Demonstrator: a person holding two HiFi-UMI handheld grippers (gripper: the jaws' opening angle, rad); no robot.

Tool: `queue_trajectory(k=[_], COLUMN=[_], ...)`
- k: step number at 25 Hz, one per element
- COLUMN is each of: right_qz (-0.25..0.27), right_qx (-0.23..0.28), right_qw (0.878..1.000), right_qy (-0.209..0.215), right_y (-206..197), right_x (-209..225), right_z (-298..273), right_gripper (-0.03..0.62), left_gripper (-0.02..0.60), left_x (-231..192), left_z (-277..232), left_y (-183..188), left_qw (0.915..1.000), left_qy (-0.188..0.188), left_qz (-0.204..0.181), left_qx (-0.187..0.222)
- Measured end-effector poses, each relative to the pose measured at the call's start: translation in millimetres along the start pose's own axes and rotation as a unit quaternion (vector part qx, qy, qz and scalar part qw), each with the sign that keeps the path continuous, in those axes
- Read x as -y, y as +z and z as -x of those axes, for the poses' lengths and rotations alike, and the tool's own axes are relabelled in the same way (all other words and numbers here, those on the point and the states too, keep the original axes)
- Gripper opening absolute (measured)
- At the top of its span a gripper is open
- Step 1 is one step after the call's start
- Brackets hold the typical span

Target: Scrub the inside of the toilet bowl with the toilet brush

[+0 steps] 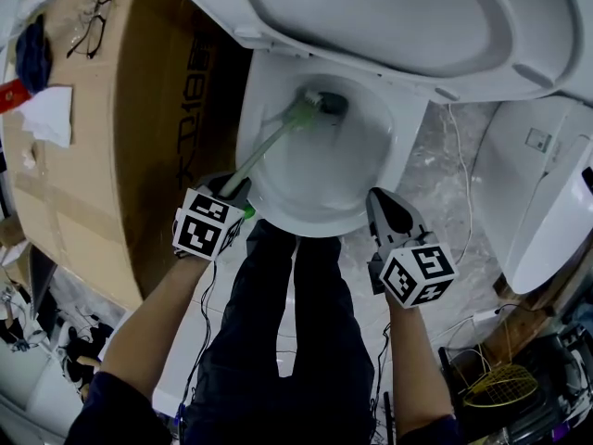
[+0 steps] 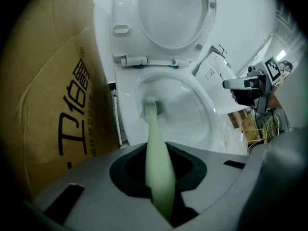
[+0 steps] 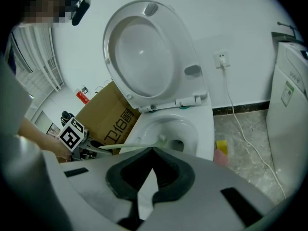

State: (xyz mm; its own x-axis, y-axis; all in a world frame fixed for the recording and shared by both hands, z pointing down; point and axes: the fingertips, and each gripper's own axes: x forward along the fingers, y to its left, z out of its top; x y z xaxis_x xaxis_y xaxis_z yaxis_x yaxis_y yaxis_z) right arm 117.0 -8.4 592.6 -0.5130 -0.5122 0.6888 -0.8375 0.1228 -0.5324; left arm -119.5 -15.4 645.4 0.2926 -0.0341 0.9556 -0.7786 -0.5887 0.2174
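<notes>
The white toilet bowl (image 1: pixel 400 146) stands with its seat and lid (image 1: pixel 389 17) raised. A pale green toilet brush (image 1: pixel 269 142) slants into it, the bristle head (image 1: pixel 309 104) against the inner wall next to the drain. My left gripper (image 1: pixel 232 193) is shut on the handle at the bowl's front left rim; the left gripper view has the handle (image 2: pixel 156 153) running between the jaws to the head (image 2: pixel 150 107). My right gripper (image 1: pixel 383 204) hovers at the front right rim, shut on nothing (image 3: pixel 143 189). In the right gripper view, the brush (image 3: pixel 139 147) crosses the bowl (image 3: pixel 204 129).
A large cardboard box (image 1: pixel 111 146) stands tight against the toilet's left side, with glasses (image 1: pixel 93 17) on top. A white appliance (image 1: pixel 547 184) is to the right, with a cable (image 1: pixel 460 184) on the marble floor. A yellow sponge (image 3: pixel 222 147) lies beside the base. The person's dark-trousered legs (image 1: pixel 287 341) are in front.
</notes>
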Motion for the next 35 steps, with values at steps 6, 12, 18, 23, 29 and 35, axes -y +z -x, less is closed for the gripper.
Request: queue_trajectory(k=[6, 12, 18, 23, 29, 35], right_qz=[-0.006, -0.011, -0.016, -0.019, -0.020, -0.015], right_qx=[0.002, 0.004, 0.006, 0.008, 0.009, 0.005], right_qw=[1.000, 1.000, 1.000, 1.000, 1.000, 1.000], right_qy=[-0.004, -0.008, -0.011, -0.015, -0.014, -0.008], right_y=[-4.0, -7.6, -12.7, -17.0, -21.9, -26.9], right_x=[6.6, 12.4, 17.4, 22.8, 22.7, 14.6], right_z=[4.7, 10.2, 15.9, 22.2, 24.9, 21.2], right_gripper=[0.003, 0.003, 0.003, 0.003, 0.003, 0.003], left_gripper=[0.080, 0.080, 0.080, 0.080, 0.080, 0.080], left_x=[3.3, 14.9, 30.3, 45.6, 61.1, 74.9], left_z=[-9.3, -18.9, -27.5, -32.0, -32.0, -33.4], left_y=[14.4, 23.5, 28.6, 31.3, 26.4, 10.2], left_qw=[1.0000, 0.9999, 0.9997, 0.9994, 0.9988, 0.9982], left_qy=[-0.001, -0.008, -0.017, -0.028, -0.041, -0.056], left_qz=[-0.007, -0.013, -0.014, -0.018, -0.023, -0.020], left_qx=[0.004, 0.006, 0.009, 0.012, 0.013, 0.008])
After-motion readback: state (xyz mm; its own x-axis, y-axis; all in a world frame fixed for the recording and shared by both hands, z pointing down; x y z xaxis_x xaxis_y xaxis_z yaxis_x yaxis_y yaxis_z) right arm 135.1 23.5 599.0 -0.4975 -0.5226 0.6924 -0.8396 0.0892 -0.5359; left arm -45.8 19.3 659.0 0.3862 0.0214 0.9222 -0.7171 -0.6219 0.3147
